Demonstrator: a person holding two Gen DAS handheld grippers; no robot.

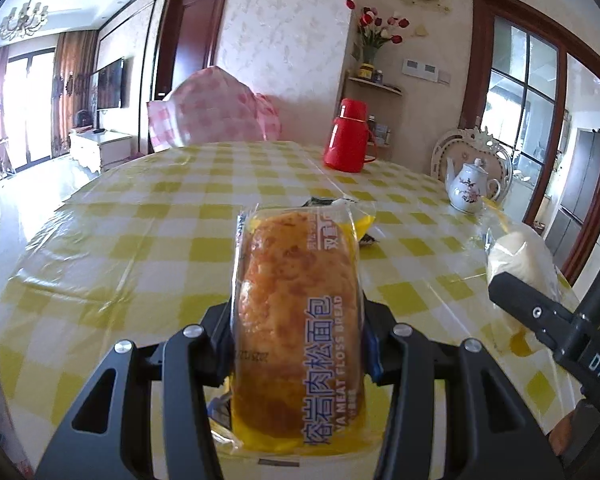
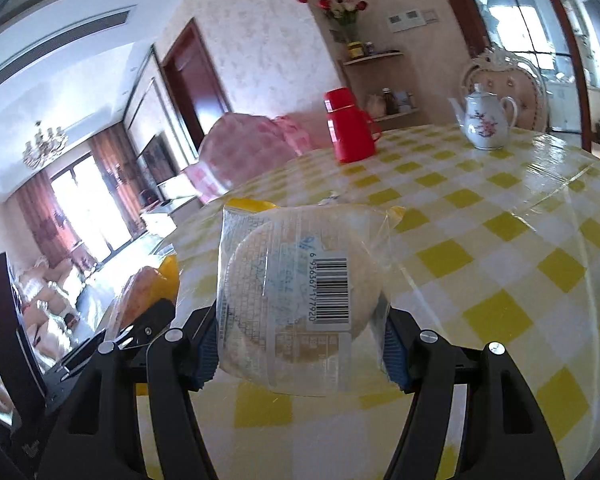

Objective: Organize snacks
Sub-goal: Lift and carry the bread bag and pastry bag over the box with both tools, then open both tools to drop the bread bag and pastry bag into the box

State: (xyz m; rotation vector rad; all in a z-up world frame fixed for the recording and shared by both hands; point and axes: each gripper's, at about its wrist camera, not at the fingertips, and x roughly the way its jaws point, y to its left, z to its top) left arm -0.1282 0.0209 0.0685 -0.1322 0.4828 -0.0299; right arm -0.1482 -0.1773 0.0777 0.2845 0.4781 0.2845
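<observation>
My left gripper (image 1: 298, 344) is shut on a packet of meat floss bread (image 1: 296, 312), golden brown in a clear and yellow wrapper, held above the table. My right gripper (image 2: 300, 336) is shut on a pale round bun in a clear wrapper (image 2: 296, 292), barcode facing up. In the left wrist view the right gripper's finger (image 1: 536, 316) and its pale bun (image 1: 516, 260) show at the right. In the right wrist view the meat floss bread (image 2: 144, 288) shows at the left. A small dark snack packet (image 1: 328, 202) lies on the table behind the bread.
The round table (image 1: 140, 240) has a yellow and white checked cloth under clear plastic. A red thermos (image 1: 348, 136) and a white floral teapot (image 1: 470, 190) stand at the far side. A pink-covered chair (image 1: 216, 108) and a white ornate chair (image 1: 476, 148) stand behind the table.
</observation>
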